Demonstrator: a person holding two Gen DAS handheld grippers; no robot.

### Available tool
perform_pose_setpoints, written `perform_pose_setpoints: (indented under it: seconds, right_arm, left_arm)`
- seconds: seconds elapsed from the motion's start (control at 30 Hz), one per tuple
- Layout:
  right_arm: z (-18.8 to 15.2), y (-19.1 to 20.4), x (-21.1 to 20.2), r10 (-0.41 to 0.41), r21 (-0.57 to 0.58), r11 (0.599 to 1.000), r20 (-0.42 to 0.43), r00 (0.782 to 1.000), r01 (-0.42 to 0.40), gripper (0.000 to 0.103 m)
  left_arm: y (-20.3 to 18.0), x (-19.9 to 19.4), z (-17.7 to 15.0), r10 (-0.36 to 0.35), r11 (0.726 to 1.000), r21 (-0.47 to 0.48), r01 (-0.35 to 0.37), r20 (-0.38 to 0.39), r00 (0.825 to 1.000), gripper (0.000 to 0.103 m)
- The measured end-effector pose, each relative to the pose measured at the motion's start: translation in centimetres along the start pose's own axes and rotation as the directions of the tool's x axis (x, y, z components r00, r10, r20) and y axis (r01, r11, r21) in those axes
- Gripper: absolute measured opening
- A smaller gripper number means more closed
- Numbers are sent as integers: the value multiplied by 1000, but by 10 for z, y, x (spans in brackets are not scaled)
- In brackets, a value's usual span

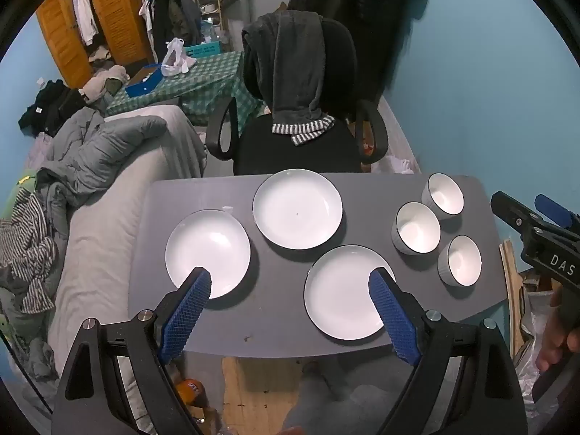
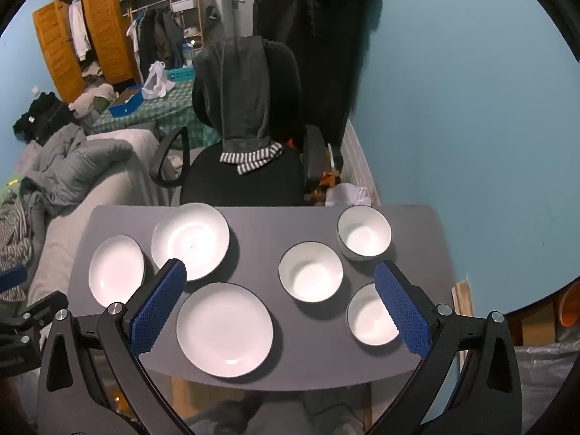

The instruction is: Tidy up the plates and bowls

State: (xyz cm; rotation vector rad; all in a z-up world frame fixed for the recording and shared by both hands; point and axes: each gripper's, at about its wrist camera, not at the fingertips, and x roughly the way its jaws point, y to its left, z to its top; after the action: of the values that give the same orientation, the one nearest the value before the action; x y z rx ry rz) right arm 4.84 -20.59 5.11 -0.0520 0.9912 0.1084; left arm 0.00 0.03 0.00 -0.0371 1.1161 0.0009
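Left gripper (image 1: 290, 282): fingers spread, nothing held; plates (image 1: 208, 252) below tips. Right gripper (image 2: 281, 277): fingers spread, nothing held; bowls (image 2: 310, 272) between tips, below.

My left gripper (image 1: 290, 282) is wide open, both blue pads far apart, nothing between them. It points down and fwd at a steep tilt. Its black arms spread out like a V at the bottom of the left wrist view.

My right gripper (image 2: 281, 279) is wide open too, pads (image 2: 402, 315) far apart, nothing held. Same steep tilt down.

In the left wrist view I see the right gripper off at the right edge, side on, w/ a hand (image 1: 558, 333) around its grip. In the right wrist view a bit of the left gripper pokes in at the left edge. The 2 grippers sit side by side, apart, not touching.
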Motion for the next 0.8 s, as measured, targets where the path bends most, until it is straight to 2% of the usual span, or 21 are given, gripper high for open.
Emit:
perform_pose_setpoints:
  seconds: [0.37, 0.47, 0.8]
  right_arm:
    - [-2, -1, -3, 4, -2, 1000, 9, 1000, -4, 102]
    - [-2, 1, -2, 6, 0, 1000, 5, 1000, -6, 102]
    - [-1, 2, 0, 11, 3, 1000, -1, 1000, -11, 102]
  left_arm:
    - [5, -6, 8, -15, 1000, 9, 15, 12, 1000, 90]
    - [-1, -10, 6, -16, 1000, -4, 16, 32, 999, 90]
    - [3, -6, 5, -44, 998, -42, 45, 26, 999, 90]
